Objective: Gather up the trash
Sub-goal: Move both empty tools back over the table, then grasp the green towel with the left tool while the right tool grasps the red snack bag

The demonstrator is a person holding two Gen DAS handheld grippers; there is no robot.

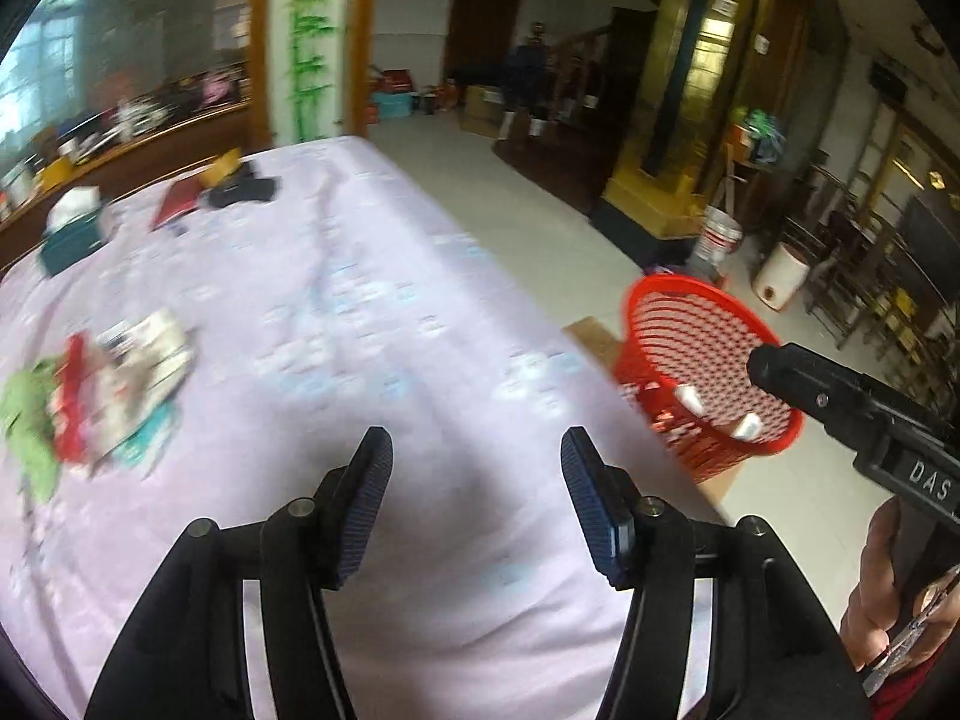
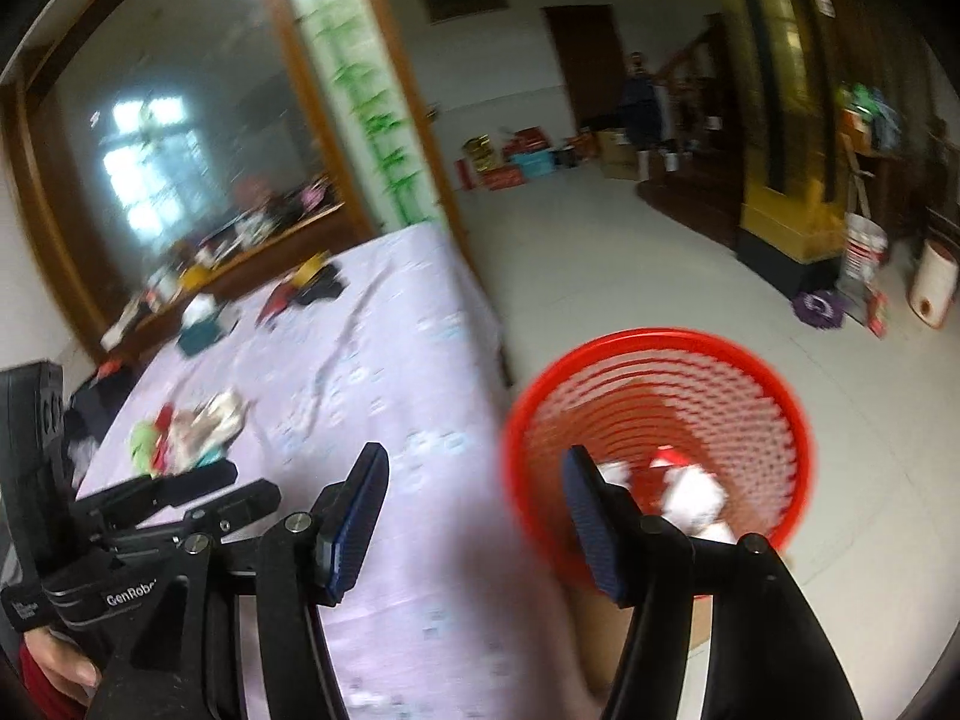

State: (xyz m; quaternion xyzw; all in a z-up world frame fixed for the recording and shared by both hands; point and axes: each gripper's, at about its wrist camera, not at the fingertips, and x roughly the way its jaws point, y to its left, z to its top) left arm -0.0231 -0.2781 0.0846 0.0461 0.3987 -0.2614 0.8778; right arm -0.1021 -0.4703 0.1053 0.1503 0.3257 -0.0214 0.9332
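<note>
I am holding my left gripper (image 1: 477, 492) and right gripper (image 2: 477, 510) with jaws standing apart and nothing between them. The trash pile (image 1: 102, 384) is lying on the lilac tablecloth (image 1: 372, 276), well to my left; the red basket (image 2: 660, 420) is sitting beside the table with scraps already inside. I am judging it best to swing left, come down low, and pinch one wrapper's edge

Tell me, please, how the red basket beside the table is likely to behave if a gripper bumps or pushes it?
The red basket is open mesh with only a few scraps inside, so it is probably light and would slide easily on the smooth floor. It looks tilted against a cardboard box, so a nudge might tip it. The thin mesh may flex.
</note>
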